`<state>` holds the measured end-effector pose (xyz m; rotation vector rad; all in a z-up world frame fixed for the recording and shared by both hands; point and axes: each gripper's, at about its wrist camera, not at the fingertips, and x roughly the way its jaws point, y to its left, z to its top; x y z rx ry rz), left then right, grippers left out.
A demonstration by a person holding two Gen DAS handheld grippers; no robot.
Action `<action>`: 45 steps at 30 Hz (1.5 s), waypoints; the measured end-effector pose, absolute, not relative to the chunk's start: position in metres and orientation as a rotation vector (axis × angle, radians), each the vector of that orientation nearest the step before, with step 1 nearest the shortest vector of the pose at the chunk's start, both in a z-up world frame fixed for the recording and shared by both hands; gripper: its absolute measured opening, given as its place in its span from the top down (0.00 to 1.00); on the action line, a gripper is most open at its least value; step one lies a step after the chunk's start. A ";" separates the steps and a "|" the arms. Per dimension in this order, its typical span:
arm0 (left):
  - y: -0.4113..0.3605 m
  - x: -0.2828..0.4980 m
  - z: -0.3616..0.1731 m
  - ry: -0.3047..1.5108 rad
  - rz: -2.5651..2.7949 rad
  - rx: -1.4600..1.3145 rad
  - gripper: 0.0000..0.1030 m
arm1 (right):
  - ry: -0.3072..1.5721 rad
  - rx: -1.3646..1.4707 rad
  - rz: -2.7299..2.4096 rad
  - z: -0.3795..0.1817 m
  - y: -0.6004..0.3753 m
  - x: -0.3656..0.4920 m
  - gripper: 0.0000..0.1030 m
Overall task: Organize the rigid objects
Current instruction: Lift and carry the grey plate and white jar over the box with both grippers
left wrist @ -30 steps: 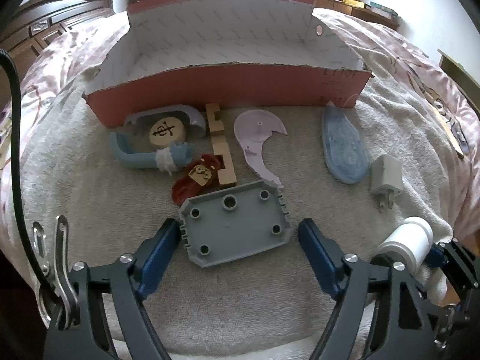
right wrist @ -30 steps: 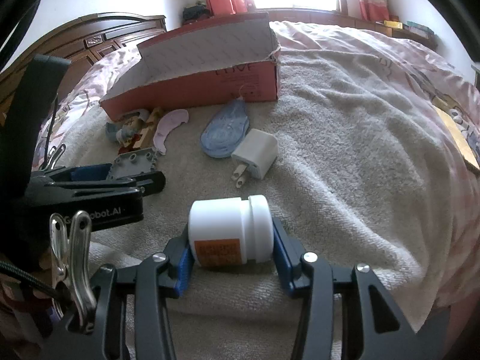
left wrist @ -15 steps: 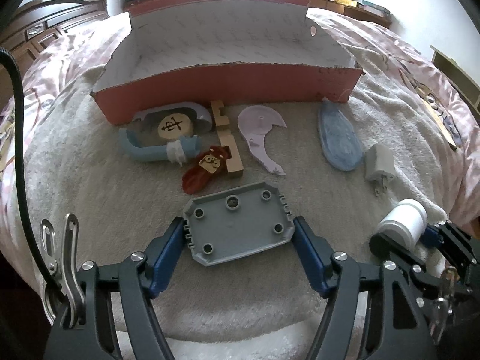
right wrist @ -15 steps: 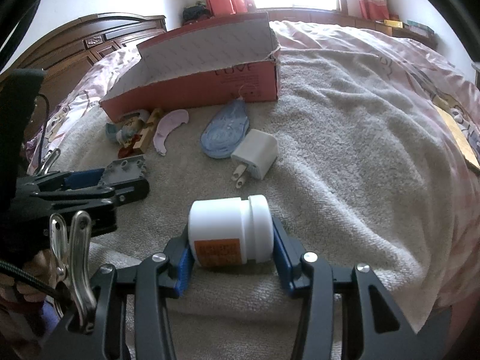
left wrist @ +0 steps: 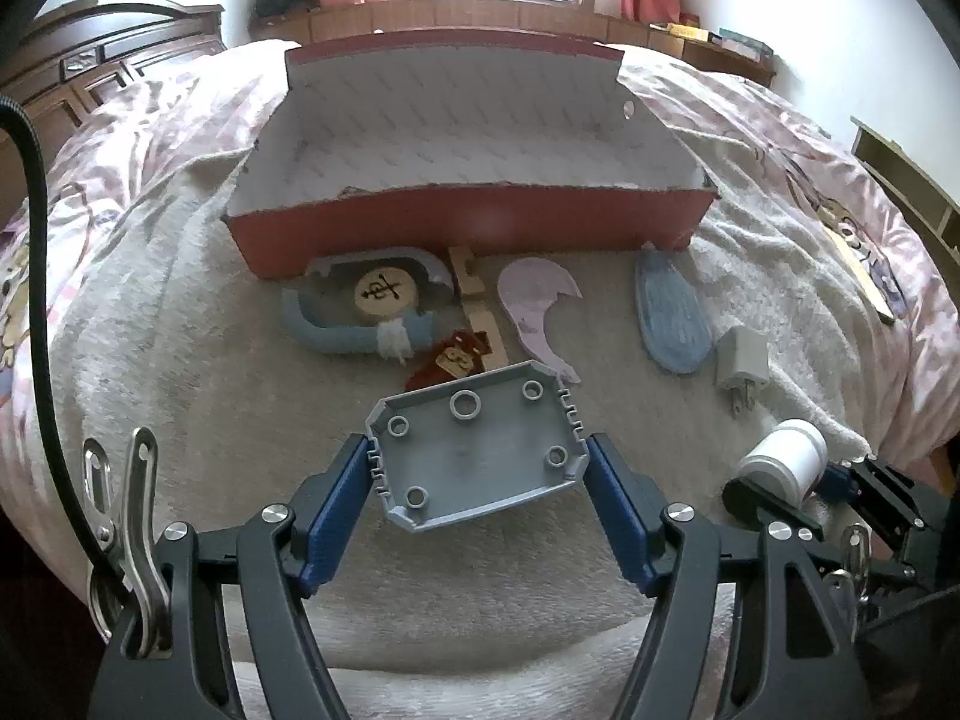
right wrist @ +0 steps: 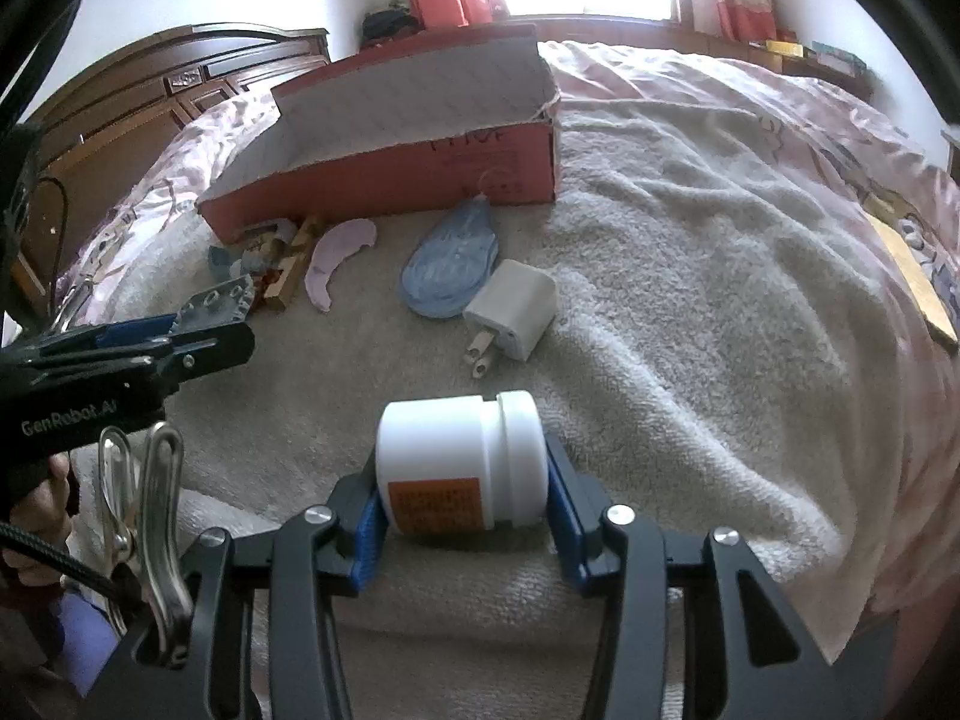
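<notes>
My left gripper (left wrist: 478, 468) is shut on a grey plastic cover plate (left wrist: 477, 450) and holds it lifted above the towel; it also shows in the right wrist view (right wrist: 216, 306). My right gripper (right wrist: 462, 480) is shut on a white jar (right wrist: 459, 468) with an orange label, lying sideways; the jar also shows in the left wrist view (left wrist: 780, 465). An open red cardboard box (left wrist: 468, 222) stands behind, its inside bare.
On the towel before the box lie a blue curved piece with a wooden disc (left wrist: 360, 306), a wooden block (left wrist: 480, 312), a red toy (left wrist: 450, 360), a lilac shape (left wrist: 534, 306), a blue oval pad (left wrist: 672, 318) and a white charger plug (left wrist: 741, 360).
My left gripper closed on the grey plate and lifted it off the towel. My right gripper stayed still, holding the jar.
</notes>
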<state>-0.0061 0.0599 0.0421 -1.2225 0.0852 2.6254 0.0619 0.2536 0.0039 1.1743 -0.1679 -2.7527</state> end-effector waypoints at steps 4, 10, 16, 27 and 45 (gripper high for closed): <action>0.056 -0.006 0.048 0.076 2.639 -1.198 0.30 | -0.210 1.166 -2.728 0.007 0.256 0.061 0.53; 0.051 -0.005 0.055 0.073 2.656 -1.167 0.30 | -0.218 1.111 -2.714 0.019 0.252 0.062 0.53; 0.047 -0.006 0.063 0.061 2.664 -1.140 0.30 | -0.182 1.050 -2.714 0.036 0.246 0.061 0.53; 0.044 -0.015 0.076 0.056 2.670 -1.100 0.30 | -0.175 0.999 -2.709 0.056 0.245 0.043 0.53; 0.043 -0.040 0.093 0.023 2.683 -1.061 0.30 | -0.148 0.923 -2.725 0.082 0.244 0.010 0.53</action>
